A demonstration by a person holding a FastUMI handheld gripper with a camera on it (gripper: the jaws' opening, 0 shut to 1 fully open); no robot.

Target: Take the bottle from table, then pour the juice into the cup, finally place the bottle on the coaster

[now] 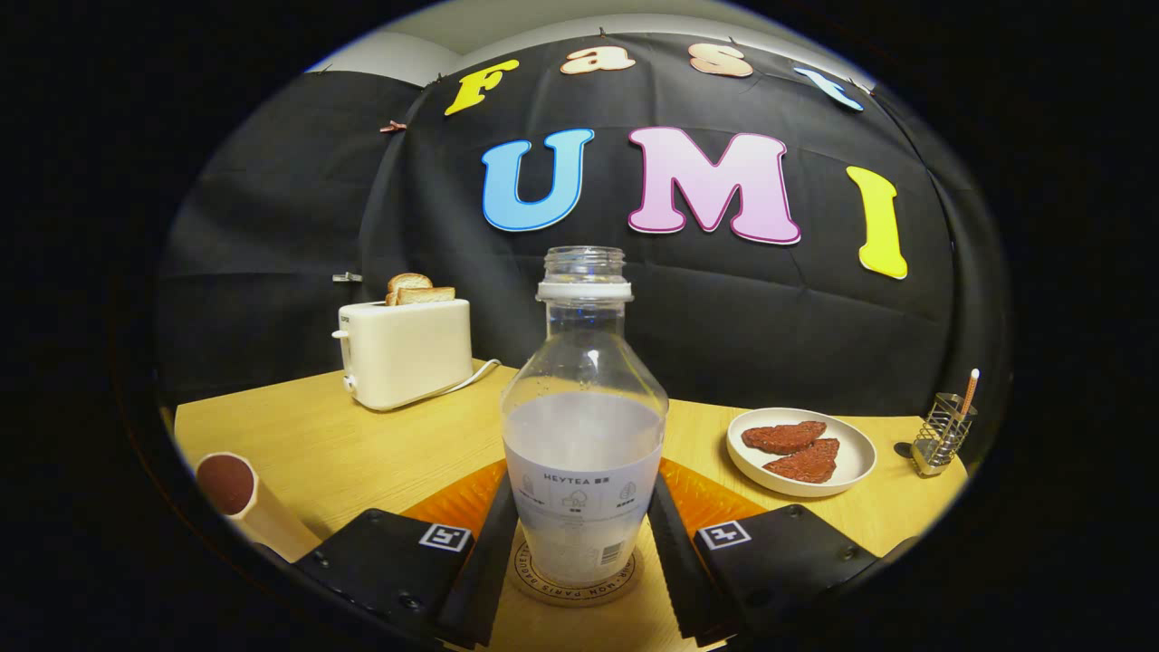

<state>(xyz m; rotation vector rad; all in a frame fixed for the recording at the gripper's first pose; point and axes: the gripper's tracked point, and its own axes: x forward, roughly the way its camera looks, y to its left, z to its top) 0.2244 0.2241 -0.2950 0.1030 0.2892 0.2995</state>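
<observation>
Standing upright on the coaster (579,580), right between the hand-held gripper (579,566) fingers: bottle (584,435), both fingers touching its sides, apparently clamping it; cup (249,503) lying off left.

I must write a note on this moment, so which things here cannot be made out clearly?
- Claw grip: fingers flank the clear plastic bottle of pale juice; whether they press is unclear.
- Round printed coaster: the bottle covers most of it.
- Orange ribbed mat: hidden by bottle and fingers.
- Beige cup holding dark liquid: base cut off.
- Small metal wire holder: contents too small.
</observation>
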